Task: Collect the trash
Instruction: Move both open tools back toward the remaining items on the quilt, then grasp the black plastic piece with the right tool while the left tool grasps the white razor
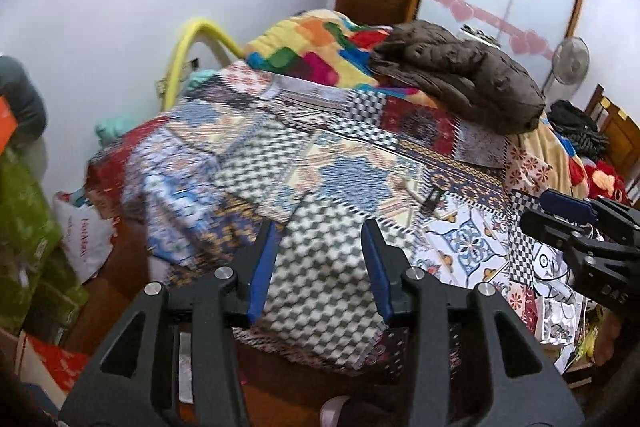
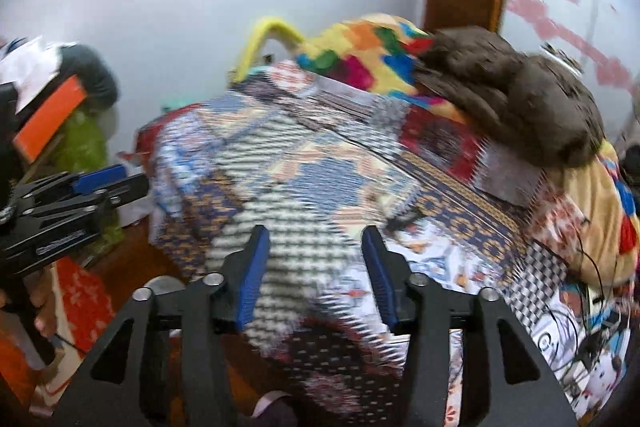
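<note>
Left gripper point(image 1: 320, 223): hanging over the patchwork bedspread point(image 1: 344, 147), blue-padded jaws standing partly apart, nothing between them. Right gripper point(image 2: 316, 231): hanging likewise, jaws apart and gripping nothing. No trash can be told for certain in either blurred view. White bag point(image 1: 86, 235) is sitting on the floor beside the bed, its red lettering unreadable. Brown jacket point(image 1: 464, 75) is lying on a multicoloured blanket point(image 1: 316, 43). Only the left wrist view is showing the standing fan point(image 1: 570, 61).
</note>
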`<state>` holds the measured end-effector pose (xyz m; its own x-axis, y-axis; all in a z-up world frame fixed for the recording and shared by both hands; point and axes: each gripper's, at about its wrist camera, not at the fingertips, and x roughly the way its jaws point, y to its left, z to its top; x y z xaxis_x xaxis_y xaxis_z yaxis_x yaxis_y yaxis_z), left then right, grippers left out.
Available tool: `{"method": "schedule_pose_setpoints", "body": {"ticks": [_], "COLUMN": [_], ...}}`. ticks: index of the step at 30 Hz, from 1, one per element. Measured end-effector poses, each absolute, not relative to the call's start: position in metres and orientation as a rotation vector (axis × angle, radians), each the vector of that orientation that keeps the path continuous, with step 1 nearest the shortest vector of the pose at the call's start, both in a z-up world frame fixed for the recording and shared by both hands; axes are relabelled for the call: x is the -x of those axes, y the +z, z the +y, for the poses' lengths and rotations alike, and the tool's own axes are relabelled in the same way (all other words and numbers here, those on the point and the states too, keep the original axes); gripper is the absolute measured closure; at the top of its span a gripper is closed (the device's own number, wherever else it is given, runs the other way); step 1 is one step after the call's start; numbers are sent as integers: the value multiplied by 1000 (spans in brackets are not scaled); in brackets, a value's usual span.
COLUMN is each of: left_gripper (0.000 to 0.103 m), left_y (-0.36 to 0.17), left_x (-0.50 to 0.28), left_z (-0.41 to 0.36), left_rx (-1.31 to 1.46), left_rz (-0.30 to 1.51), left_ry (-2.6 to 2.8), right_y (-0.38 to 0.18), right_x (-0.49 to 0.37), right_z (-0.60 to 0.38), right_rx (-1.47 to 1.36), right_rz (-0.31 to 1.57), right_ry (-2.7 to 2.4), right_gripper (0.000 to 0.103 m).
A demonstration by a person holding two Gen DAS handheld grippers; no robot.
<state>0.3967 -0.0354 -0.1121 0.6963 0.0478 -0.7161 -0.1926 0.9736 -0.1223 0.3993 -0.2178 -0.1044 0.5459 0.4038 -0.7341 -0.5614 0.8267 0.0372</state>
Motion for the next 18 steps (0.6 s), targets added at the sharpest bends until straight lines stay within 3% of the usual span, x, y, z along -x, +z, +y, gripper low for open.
{"method": "schedule_pose_setpoints", "body": {"ticks": [3, 7, 18], "left_gripper": [60, 48, 48], "left_y": [-120, -136, -205], "left_x": [-420, -457, -525], "left_z": [-48, -59, -61], "left_rx": [188, 178, 172], "left_rz": [796, 802, 894], "left_ry": [111, 102, 114], "right_y": [-120, -148, -241], "right_x": [-432, -473, -560], "right_z": [-235, -249, -241], "right_rx": [166, 95, -41], "right_rz": [861, 939, 1096], "right_ry": [519, 469, 381], "right_gripper": [54, 53, 53]}}
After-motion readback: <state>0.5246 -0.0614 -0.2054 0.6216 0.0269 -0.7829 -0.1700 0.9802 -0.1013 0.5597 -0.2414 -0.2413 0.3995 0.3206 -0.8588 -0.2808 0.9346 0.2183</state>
